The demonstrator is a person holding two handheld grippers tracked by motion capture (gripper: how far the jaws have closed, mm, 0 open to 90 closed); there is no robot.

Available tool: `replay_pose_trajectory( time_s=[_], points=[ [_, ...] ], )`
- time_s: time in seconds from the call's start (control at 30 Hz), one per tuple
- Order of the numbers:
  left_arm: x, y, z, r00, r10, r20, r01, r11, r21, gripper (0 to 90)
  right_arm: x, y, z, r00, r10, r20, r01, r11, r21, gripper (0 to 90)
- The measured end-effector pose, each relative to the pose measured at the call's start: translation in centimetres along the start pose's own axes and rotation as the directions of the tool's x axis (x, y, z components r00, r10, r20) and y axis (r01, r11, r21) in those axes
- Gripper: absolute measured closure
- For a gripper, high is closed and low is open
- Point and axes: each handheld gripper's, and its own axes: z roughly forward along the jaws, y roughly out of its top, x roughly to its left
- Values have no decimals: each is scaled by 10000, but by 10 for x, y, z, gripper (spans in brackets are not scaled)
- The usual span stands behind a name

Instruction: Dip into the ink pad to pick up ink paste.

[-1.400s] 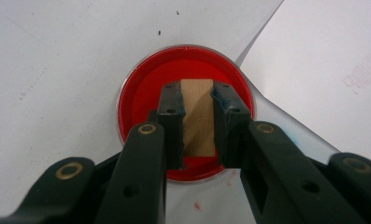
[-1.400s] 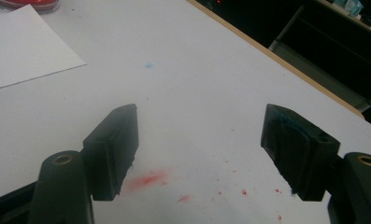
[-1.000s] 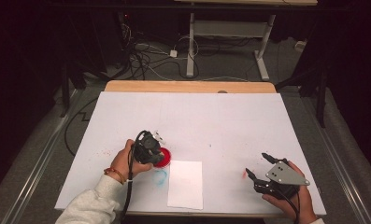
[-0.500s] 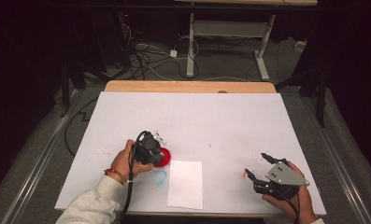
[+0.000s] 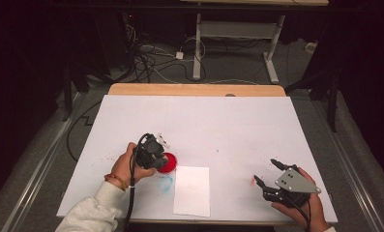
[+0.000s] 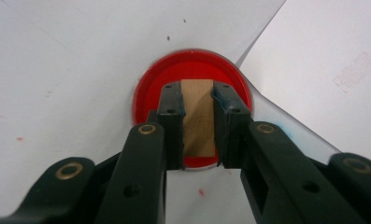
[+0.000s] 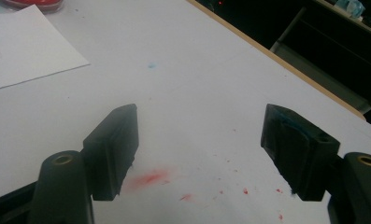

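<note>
Wooden block [image 6: 198, 116] in left tool [image 6: 197, 126] over red dish [image 6: 146, 93].

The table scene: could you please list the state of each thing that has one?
Left tool: shut on the wooden block, over the dish.
Right tool: open, empty.
Red dish: uncovered, red inside.
Paper sheet: flat on the table, beside the dish.

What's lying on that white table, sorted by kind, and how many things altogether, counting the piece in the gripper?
Red dish: 1
Sheet of paper: 1
Wooden block, clamped in the left gripper above the dish: 1
Total: 3
</note>
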Motion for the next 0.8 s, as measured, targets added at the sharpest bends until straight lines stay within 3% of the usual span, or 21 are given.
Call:
replay_pose_trajectory(
  time_s=[0.4,0.63,0.8],
  points=[
    [-3,-4,-46,9994,34,-354,-70,9947,-1030,735,2,0,0,9999,-126,72,126,9999,42,281],
    [-8,-2,-53,9988,211,-442,-262,9925,-1193,735,1,0,0,9999,-95,98,95,9999,44,281],
    [-10,0,-50,9984,392,-412,-436,9927,-1121,735,2,0,0,9999,-130,63,130,9999,50,281]
  ],
)
